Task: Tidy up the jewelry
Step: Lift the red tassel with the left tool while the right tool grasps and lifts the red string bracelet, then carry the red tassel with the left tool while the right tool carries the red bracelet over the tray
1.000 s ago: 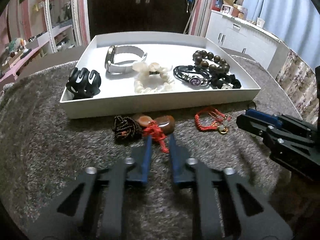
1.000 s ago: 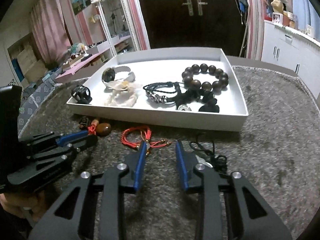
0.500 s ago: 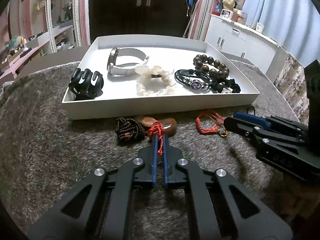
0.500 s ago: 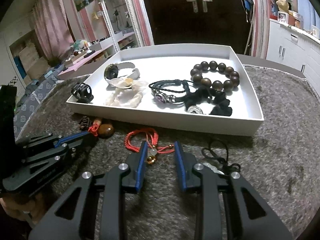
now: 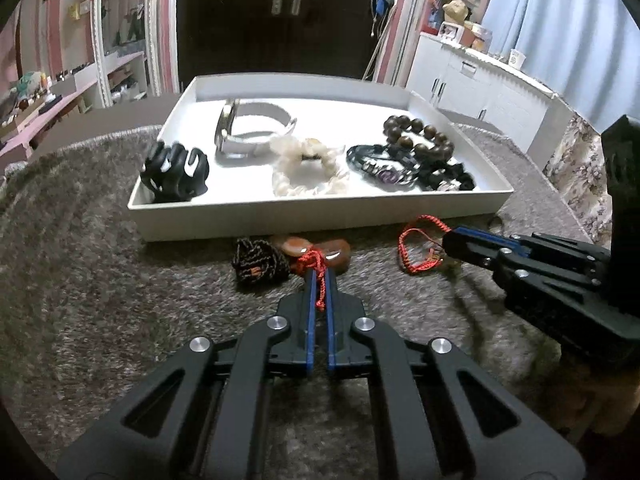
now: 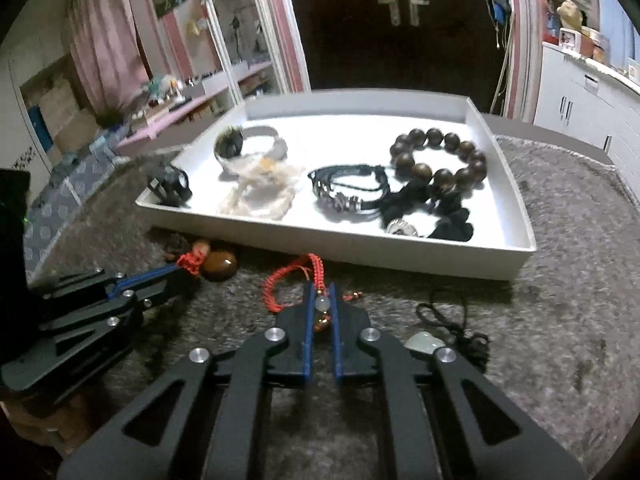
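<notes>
Left tool (image 5: 319, 276): closed on red cord of amber-stone pendant (image 5: 320, 251), pendant lying on grey carpeted surface (image 5: 100, 280) just before white tray (image 5: 320, 220).
Right tool (image 6: 321, 292): jaws just closed in, now clamped on red braided bracelet (image 6: 292, 280) at its pale bead, bracelet on surface near tray front wall.
Tray contents: black claw clip (image 5: 175, 170), white-strap watch (image 5: 248, 130), cream scrunchie (image 5: 308, 168), dark cord bracelet (image 5: 380, 164), wooden bead bracelet (image 5: 420, 136).
Loose on surface: black-cord necklace with pale pendant (image 6: 448, 328), beside right tool.
</notes>
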